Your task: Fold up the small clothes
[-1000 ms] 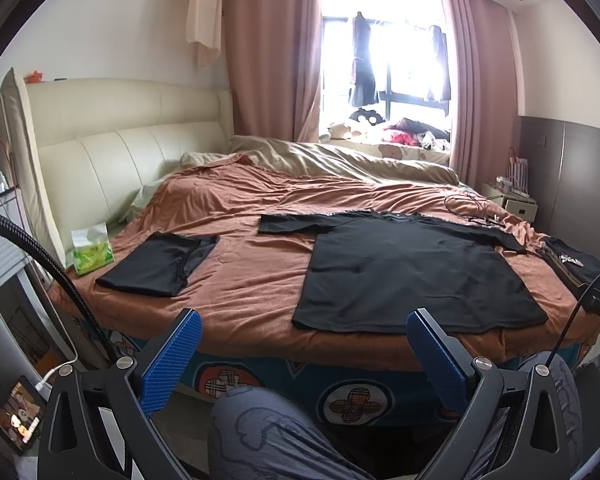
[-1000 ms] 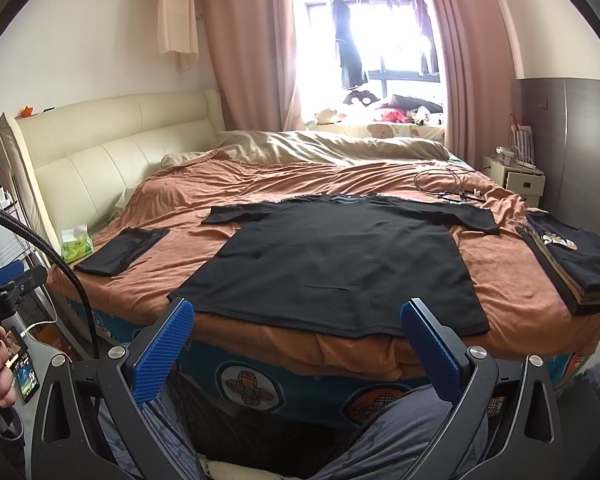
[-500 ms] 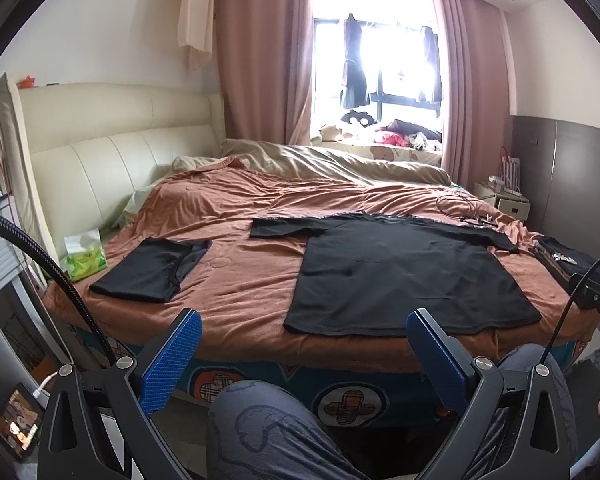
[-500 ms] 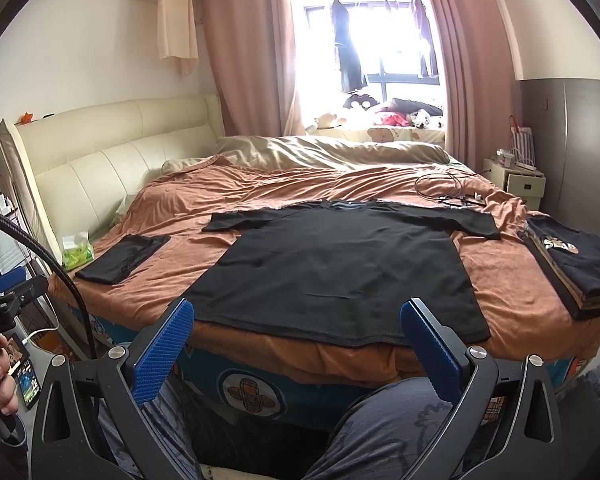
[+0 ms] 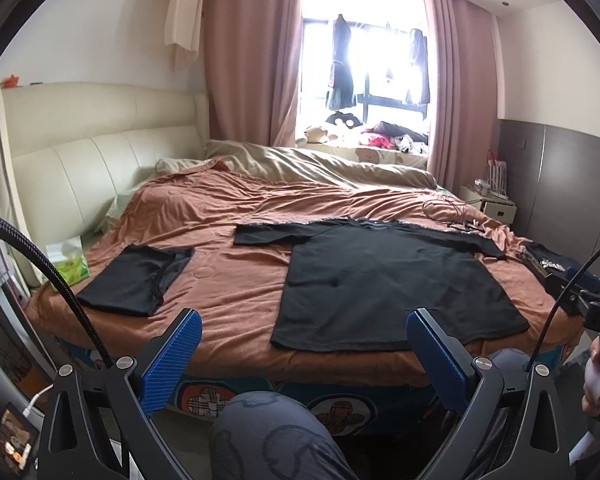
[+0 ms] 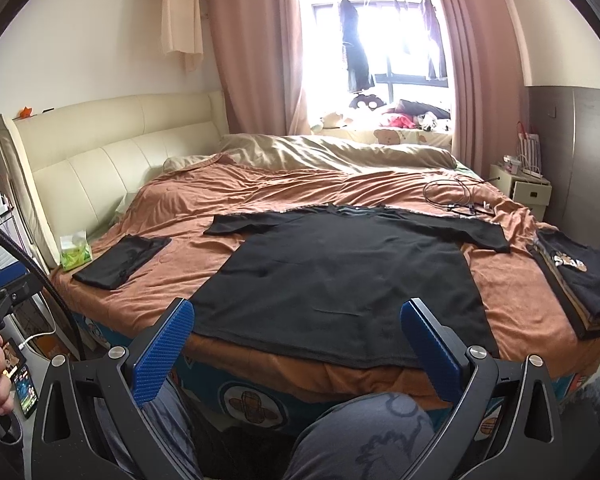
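on the rust-brown bedspread (image 6: 260, 200), left to right: a tissue pack (image 6: 75, 255) by the headboard, a folded black garment (image 6: 120, 260) near the left edge, the black t-shirt (image 6: 340, 276) spread flat in the middle, and a stack of folded dark shirts (image 6: 580, 280) at the right edge. over the last second both cameras have risen and tipped up a little, so the bed sits lower in view and more of the window shows; the shirt itself has not shifted and nothing has touched it. that suggests folding of this piece has not yet started and the person is only squaring up to it.

the t-shirt lies with its collar toward the window and its hem at the near bed edge, so its long axis runs away from the person, sleeves out to either side.

the left gripper (image 5: 304, 354) hangs short of the bed with jaws wide and empty, aimed between the folded garment and the shirt. the right gripper (image 6: 296, 346) is likewise spread wide, empty, facing the hem.
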`<state>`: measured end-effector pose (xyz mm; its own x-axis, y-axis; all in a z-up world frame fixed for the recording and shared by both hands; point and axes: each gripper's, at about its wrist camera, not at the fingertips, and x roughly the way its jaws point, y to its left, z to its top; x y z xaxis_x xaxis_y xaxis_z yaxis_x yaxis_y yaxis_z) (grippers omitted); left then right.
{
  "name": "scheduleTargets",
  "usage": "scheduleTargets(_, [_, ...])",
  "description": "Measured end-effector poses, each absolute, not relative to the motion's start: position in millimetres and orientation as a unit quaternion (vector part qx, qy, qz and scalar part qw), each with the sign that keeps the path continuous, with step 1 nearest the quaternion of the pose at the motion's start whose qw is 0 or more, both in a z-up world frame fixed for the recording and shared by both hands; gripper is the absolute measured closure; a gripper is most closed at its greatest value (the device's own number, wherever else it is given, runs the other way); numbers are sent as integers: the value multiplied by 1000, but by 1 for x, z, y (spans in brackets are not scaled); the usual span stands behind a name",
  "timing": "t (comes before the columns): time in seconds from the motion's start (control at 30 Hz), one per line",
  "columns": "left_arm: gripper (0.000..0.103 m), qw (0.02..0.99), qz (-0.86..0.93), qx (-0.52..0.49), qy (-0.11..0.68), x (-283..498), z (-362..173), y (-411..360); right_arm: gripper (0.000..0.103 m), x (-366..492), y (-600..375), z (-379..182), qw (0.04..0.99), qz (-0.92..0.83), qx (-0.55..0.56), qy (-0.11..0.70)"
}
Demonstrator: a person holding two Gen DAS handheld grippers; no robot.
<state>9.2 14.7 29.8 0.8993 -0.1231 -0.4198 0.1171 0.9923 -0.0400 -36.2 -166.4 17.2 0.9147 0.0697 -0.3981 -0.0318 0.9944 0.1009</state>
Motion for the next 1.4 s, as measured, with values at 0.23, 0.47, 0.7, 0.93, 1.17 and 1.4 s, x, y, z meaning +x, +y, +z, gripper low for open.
scheduleTargets(0.23, [0,975,-56,-12,216,39,41,26,0,5,-158,24,976,39,47,211])
scheduleTargets(0.47, [0,975,-50,-22,213,81,50,39,0,51,-153,31,973,55,50,217])
scheduleTargets(0.7, [0,973,-60,-27,220,131,52,47,0,98,-158,32,969,56,57,232])
scheduleTargets(0.93, [7,968,-50,-40,242,191,46,55,7,168,-159,28,962,71,56,257])
scheduleTargets(1.17, [13,962,-28,-33,268,248,36,60,23,239,-165,19,951,90,77,286])
scheduleTargets(1.4, [21,957,-21,-32,289,308,17,69,34,298,-171,5,940,88,110,310])
